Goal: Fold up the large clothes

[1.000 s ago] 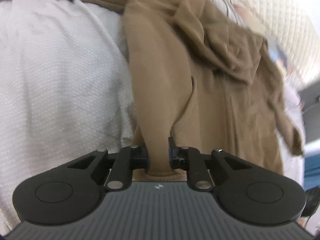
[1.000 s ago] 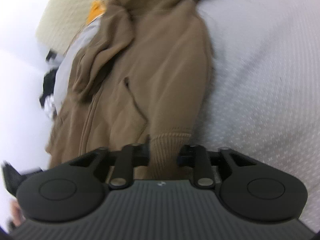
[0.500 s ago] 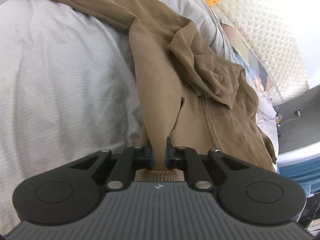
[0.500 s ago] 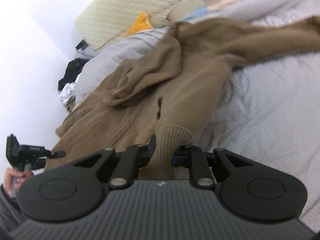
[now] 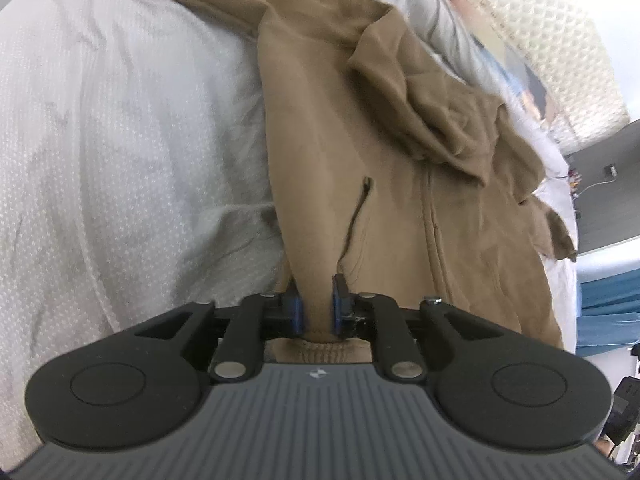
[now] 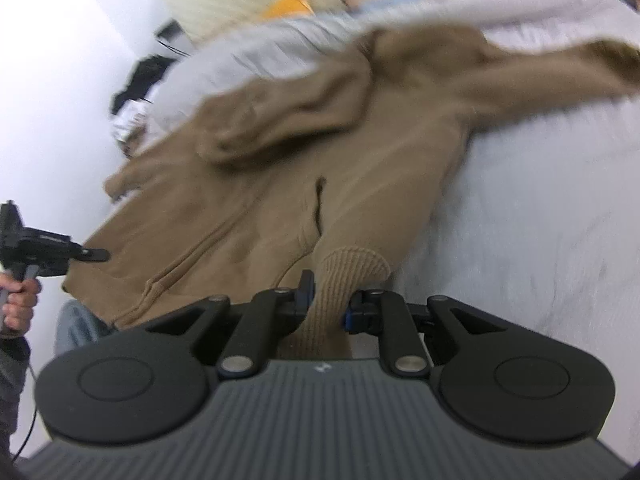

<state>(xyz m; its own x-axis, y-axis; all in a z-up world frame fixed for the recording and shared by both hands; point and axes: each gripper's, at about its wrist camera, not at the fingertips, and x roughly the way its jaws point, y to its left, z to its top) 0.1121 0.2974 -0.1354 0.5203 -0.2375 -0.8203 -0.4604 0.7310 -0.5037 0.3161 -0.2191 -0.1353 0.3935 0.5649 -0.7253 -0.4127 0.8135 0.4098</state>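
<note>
L gripper (image 5: 316,304) was clamped on brown fleece hoodie's (image 5: 360,128) hem; its jaws had just eased wider. R gripper (image 6: 328,300) was clamped on its ribbed cuff (image 6: 352,268), over white bed (image 5: 120,140).

I see a big bed with a soft white cover (image 5: 120,152). Behind the bed stands a cream padded headboard (image 5: 560,40) with a bumpy pattern. A yellow cushion (image 6: 290,0) leans by the headboard. Left of the bed is a bright white wall (image 6: 52,80). Near the headboard, a pile of dark things (image 6: 140,76) sits by the wall.
</note>
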